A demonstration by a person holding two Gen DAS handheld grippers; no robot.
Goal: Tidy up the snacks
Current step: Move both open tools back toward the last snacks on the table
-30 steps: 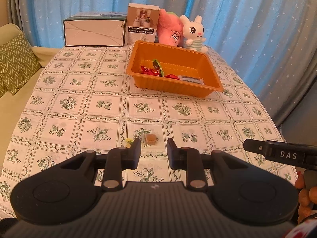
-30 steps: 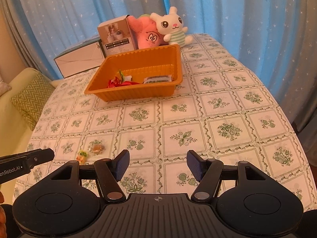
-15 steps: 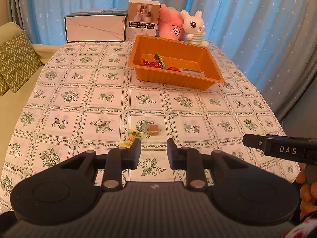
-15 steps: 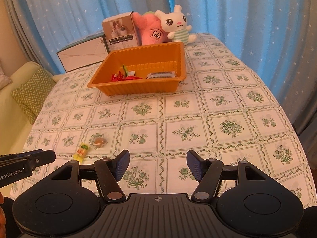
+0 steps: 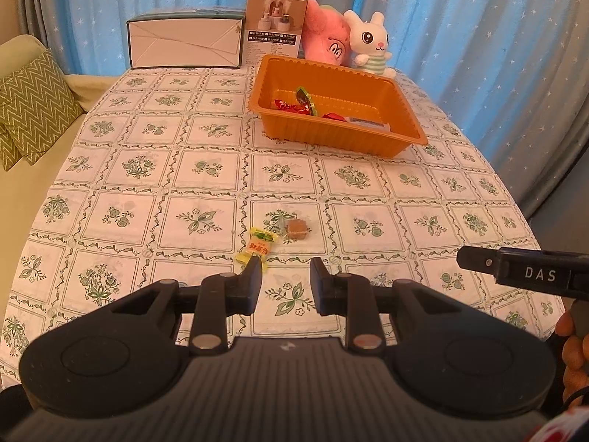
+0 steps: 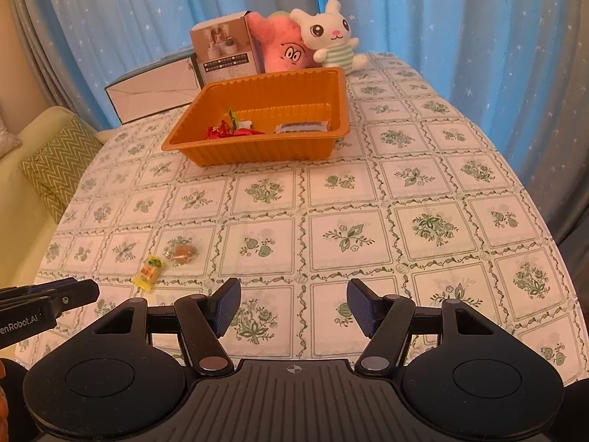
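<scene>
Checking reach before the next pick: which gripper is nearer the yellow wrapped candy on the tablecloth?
Left. The left gripper hangs just short of the yellow wrapped candy; the right gripper is open farther off, the candy to its left.

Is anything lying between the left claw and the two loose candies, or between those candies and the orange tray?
Nothing visible. The left claw is open just short of the yellow candy and brown candy; only bare tablecloth lies from them to the orange tray.
</scene>
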